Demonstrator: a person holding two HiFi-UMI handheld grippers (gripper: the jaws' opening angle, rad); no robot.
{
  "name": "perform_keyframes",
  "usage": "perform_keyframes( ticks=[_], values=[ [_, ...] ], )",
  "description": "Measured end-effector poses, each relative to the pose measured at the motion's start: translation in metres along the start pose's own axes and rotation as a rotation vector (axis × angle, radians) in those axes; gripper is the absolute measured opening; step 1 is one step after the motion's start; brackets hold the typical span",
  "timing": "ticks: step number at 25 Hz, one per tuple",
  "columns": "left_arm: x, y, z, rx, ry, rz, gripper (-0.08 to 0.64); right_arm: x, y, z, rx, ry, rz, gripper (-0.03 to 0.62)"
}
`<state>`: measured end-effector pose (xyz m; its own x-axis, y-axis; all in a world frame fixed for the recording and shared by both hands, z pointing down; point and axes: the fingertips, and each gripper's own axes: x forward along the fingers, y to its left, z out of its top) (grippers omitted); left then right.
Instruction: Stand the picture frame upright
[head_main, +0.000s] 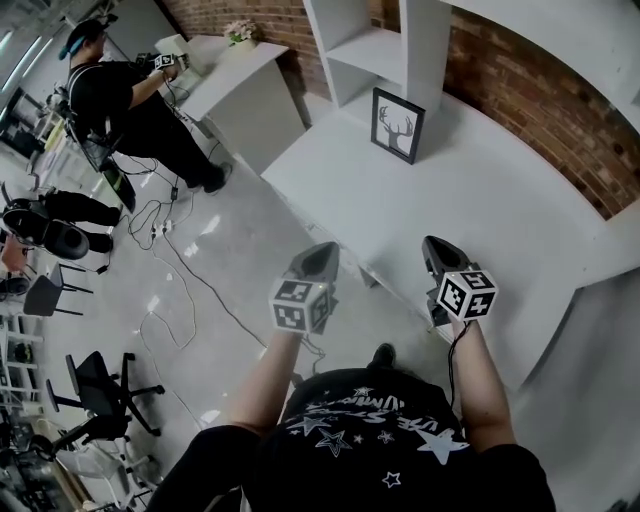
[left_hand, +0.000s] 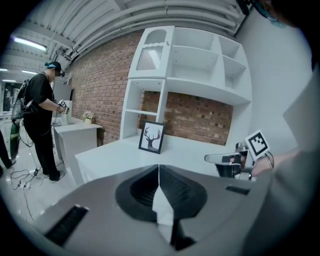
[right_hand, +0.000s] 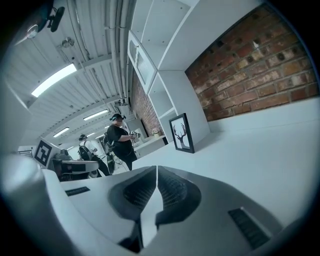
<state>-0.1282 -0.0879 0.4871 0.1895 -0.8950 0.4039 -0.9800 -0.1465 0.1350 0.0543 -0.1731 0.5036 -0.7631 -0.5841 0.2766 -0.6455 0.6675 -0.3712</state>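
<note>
Below the head view, entry one: my left claw (head_main: 319, 256), held out over the grey floor (head_main: 200, 260) just off the edge of the white table (head_main: 500, 210), marker cube uppermost. Entry two: my right claw (head_main: 437, 246), beside it and over the table's near edge. Entry three: the picture frame (head_main: 397, 125), black-edged with an antler print, standing upright on the far part of the table at the foot of the white shelf unit (head_main: 365, 45), well apart from both claws. Entry four: a brick wall (head_main: 530, 100) behind the table; a person in black (head_main: 120, 100) at a separate counter, far left. Left gripper view: the left claw (left_hand: 159, 172) has its jaws pressed together with nothing between them; the picture frame (left_hand: 152, 136) stands straight ahead beneath the shelf unit (left_hand: 190, 60); the right claw (left_hand: 212, 158) shows at the right, level with the table. Right gripper view: the right claw (right_hand: 156, 175) likewise has its jaws together and empty; the picture frame (right_hand: 181, 132) is upright ahead on the table (right_hand: 260, 150), against the shelf unit's base; the person (right_hand: 120, 140) stands beyond it.
</note>
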Motion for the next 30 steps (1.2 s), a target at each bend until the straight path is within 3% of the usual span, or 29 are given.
perform_keyframes(
  ticks=[5, 12, 23, 30],
  values=[
    [-0.033, -0.002, -0.003, 0.009, -0.033, -0.025, 0.020, -0.003, 0.014, 0.006, -0.029, -0.013, -0.004, 0.021],
    [-0.087, 0.010, -0.005, 0.000, -0.083, 0.011, 0.020, -0.017, 0.072, -0.001, -0.071, -0.017, 0.021, 0.021],
    [-0.181, 0.009, -0.046, -0.040, -0.114, 0.041, 0.020, -0.066, 0.141, -0.042, -0.102, -0.003, 0.023, 0.018],
    [-0.268, 0.001, -0.082, -0.066, -0.109, 0.064, 0.020, -0.117, 0.199, -0.080, -0.112, 0.012, 0.016, 0.017]
  ],
)
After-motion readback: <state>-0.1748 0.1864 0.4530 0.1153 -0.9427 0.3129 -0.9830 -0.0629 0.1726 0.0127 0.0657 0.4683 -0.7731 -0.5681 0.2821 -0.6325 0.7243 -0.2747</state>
